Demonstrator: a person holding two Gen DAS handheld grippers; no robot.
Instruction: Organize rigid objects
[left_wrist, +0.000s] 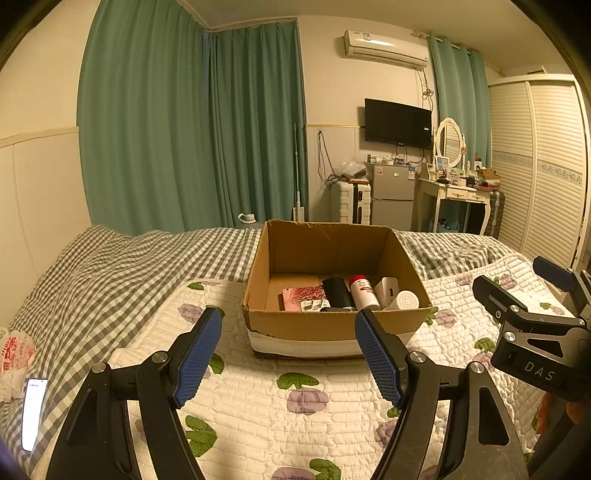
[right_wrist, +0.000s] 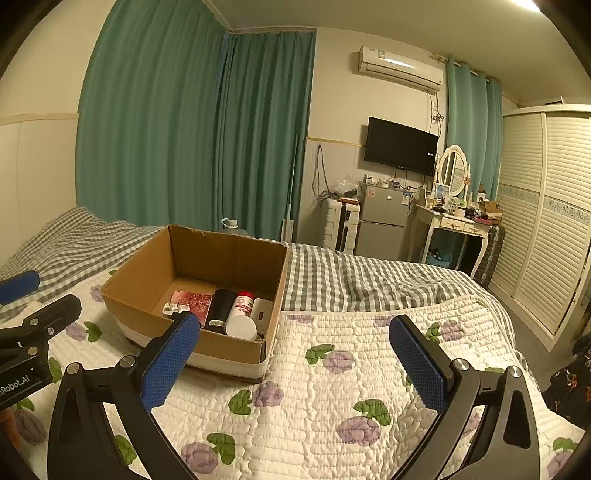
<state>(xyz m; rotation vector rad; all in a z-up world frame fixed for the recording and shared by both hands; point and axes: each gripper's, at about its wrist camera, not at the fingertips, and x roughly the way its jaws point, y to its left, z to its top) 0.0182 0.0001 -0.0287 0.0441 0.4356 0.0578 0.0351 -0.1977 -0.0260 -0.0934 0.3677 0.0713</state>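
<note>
An open cardboard box (left_wrist: 332, 325) stands on the quilted floral bedcover (left_wrist: 280, 398). Inside lie a pink flat box (left_wrist: 301, 295), a black cylinder (left_wrist: 337, 293), a white bottle with a red cap (left_wrist: 364, 293) and white items (left_wrist: 397, 295). The box also shows in the right wrist view (right_wrist: 155, 266), with the same bottle (right_wrist: 242, 308). My left gripper (left_wrist: 290, 354) is open and empty, just in front of the box. My right gripper (right_wrist: 295, 362) is open and empty, over the quilt to the right of the box; it also shows in the left wrist view (left_wrist: 517, 291).
A phone (left_wrist: 33, 413) with a lit screen lies on the checked sheet (left_wrist: 110, 273) at the left. Green curtains, a suitcase, a small fridge (right_wrist: 382, 229), a dressing table (right_wrist: 458, 225) and a louvred wardrobe (right_wrist: 546, 221) stand beyond the bed.
</note>
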